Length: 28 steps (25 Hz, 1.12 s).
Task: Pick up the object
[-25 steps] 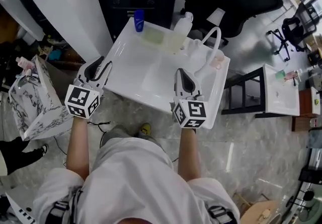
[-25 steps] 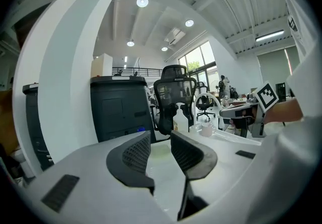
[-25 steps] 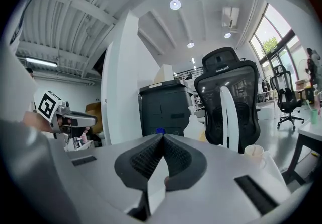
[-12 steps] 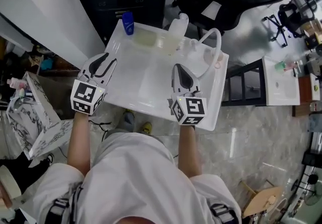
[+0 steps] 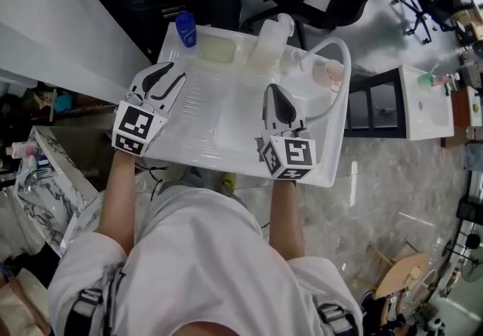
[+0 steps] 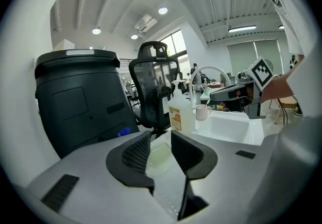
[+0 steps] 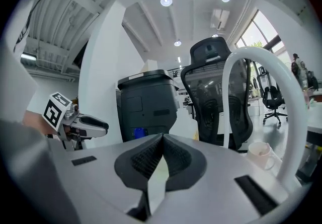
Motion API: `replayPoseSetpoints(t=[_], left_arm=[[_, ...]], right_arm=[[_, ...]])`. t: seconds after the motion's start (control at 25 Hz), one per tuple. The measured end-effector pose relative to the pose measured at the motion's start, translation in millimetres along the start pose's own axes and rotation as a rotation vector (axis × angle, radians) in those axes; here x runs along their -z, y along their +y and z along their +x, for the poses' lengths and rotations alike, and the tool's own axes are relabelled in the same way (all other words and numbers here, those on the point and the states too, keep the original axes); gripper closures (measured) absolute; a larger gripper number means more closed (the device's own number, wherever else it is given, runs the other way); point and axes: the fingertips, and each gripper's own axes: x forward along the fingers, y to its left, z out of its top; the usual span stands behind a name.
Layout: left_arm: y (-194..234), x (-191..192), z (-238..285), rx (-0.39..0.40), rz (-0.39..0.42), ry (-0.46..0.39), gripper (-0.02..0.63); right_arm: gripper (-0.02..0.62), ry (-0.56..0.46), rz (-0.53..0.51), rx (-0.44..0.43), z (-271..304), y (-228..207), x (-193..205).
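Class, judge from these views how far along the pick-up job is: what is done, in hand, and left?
Done: only the approach; the left gripper and right gripper are over the white sink. In hand: nothing, the left's jaws are apart and empty, the right's together on nothing. Left: the whole grasp and lift; the soap bar, clear bottle and pink cup sit untouched along the sink's back edge.

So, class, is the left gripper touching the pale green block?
Apart. Head view shows bare white sink between the left gripper and the pale green block.
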Motion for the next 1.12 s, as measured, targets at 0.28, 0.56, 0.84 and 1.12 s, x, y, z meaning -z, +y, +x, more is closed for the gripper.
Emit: replayPoseSetpoints(t=[0.28,0.56,0.84,1.12], left_arm=[[-1,10,54,0.136,0.137,0.059,0.48],[-10,42,112,0.275,0.343,0.174,0.48],[-20,95,161,0.403,0.472,0.31,0.48],[-28,140,200,0.469,0.592,0.404,0.48]], right_arm=[[0.588,0.012,0.025,0.047,17,-9,11],[0.588,0.018,0.053,0.076,32,-19,25],[0.588,0.031,0.08,0.085,45,-23,36],[0.588,0.067,0.092,0.108,50,-33,53]])
